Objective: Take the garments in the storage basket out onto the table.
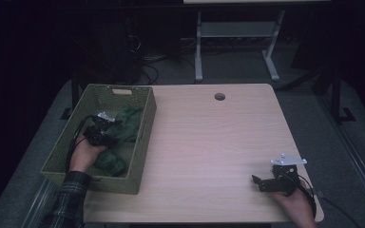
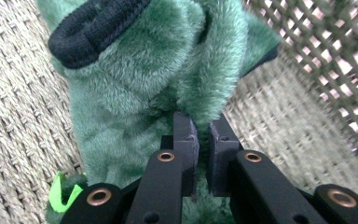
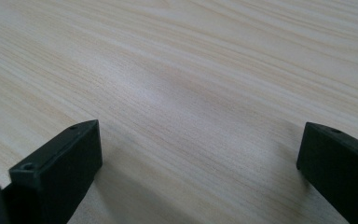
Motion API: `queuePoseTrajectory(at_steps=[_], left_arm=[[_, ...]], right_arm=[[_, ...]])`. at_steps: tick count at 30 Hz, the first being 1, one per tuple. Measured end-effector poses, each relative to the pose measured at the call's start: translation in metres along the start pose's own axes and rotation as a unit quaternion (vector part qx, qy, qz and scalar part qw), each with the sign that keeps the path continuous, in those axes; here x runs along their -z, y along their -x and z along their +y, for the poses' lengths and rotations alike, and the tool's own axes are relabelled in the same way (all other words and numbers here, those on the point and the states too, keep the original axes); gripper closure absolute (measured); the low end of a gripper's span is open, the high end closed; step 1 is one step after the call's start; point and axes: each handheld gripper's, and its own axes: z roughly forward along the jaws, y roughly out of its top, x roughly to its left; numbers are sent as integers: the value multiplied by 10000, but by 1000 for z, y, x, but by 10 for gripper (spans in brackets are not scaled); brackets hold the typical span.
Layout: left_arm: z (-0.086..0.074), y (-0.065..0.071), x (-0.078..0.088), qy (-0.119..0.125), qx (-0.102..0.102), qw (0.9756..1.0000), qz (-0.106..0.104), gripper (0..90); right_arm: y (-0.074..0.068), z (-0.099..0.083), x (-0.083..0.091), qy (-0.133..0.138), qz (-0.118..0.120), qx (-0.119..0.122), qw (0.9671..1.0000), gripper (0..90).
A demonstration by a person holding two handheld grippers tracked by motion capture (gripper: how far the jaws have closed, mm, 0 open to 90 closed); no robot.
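Note:
A green fuzzy plush item [image 1: 129,119] with a black ribbed cuff [image 2: 88,28] lies in the woven basket [image 1: 145,135] at the table's left. My left gripper [image 1: 114,125] reaches into the basket. In the left gripper view its jaws [image 2: 204,133] stand almost together, pinching a fold of the green plush [image 2: 140,79]. A second green bundle [image 1: 111,162] lies nearer the basket's front, under the left hand. My right gripper [image 1: 258,183] rests low over the table near the front right corner. Its jaws [image 3: 200,140] are wide apart with only bare wood between them.
The light wooden table [image 1: 209,137] has a round cable hole [image 1: 219,96] near its far edge. A bright green tag [image 2: 64,196] shows beside the plush. Another desk's white legs [image 1: 198,47] stand on the floor beyond the table.

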Motion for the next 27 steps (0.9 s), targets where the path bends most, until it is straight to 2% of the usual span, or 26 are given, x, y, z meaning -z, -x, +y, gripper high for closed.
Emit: queuePoseTrajectory(at_steps=[2, 3, 4, 5, 7, 9, 12, 13, 14, 15, 16, 17, 18, 19, 20, 21, 22, 23, 24, 27], left_arm=[[0, 0, 1, 62, 40, 10000, -24, 839], [-1, -2, 6, 240, 121, 9996, -74, 839], [-1, -2, 6, 240, 121, 9996, -74, 839], [-2, -4, 10, 377, 185, 9991, -113, 839], [-2, -4, 12, 414, 211, 9988, -137, 839], [-4, -7, 21, 637, 318, 9971, -284, 840], [-5, -9, 26, 769, 384, 9957, -343, 840], [-7, -11, 32, 971, 493, 9929, -471, 840], [-7, -11, 32, 971, 493, 9929, -471, 840], [-7, -11, 37, 1117, 529, 9907, -570, 840], [-7, -11, 37, 1117, 529, 9907, -570, 841], [-8, -12, 41, 1209, 539, 9892, -632, 841], [-8, -12, 41, 1209, 539, 9892, -632, 841], [-8, -11, 45, 1351, 619, 9866, -671, 841], [-8, -11, 45, 1351, 619, 9866, -671, 841], [-9, -11, 51, 1525, 678, 9833, -724, 841], [-9, -11, 51, 1525, 678, 9833, -724, 841], [-9, -11, 56, 1642, 716, 9807, -785, 842], [-9, -11, 56, 1642, 716, 9807, -785, 843], [-7, -10, 64, 1778, 713, 9779, -839, 843]], right_arm=[[0, 0, 0, 0, 1, 1, 10000, 0], [0, 0, 0, 1, 1, 1, 10000, 0], [0, 0, 0, -1, 0, -2, 10000, 0], [0, 0, 0, -1, 0, -1, 10000, 0], [0, 0, 0, 1, 1, 1, 10000, 0], [0, 0, 0, 0, 1, 0, 10000, 0], [0, 0, 0, 0, 1, 1, 10000, 0], [0, 0, 0, -2, 0, -2, 10000, 0], [0, 0, 0, -2, 0, -2, 10000, 0], [0, 0, 0, -1, 1, 2, 10000, 0], [0, 0, 0, -1, 1, 2, 10000, 0], [0, 0, 0, 0, 0, 2, 10000, 0], [0, 0, 0, 0, 0, 2, 10000, 0], [0, 0, 0, -2, 0, 0, 10000, 0], [0, 0, 0, -2, 0, 0, 10000, 0], [0, 0, 0, 0, 0, 2, 10000, 0], [0, 0, 0, 0, 0, 2, 10000, 0], [0, 0, 0, 0, 0, 0, 10000, 0], [0, 0, 0, 0, 0, 0, 10000, 0], [0, 0, 0, -2, 0, -1, 10000, 0]])
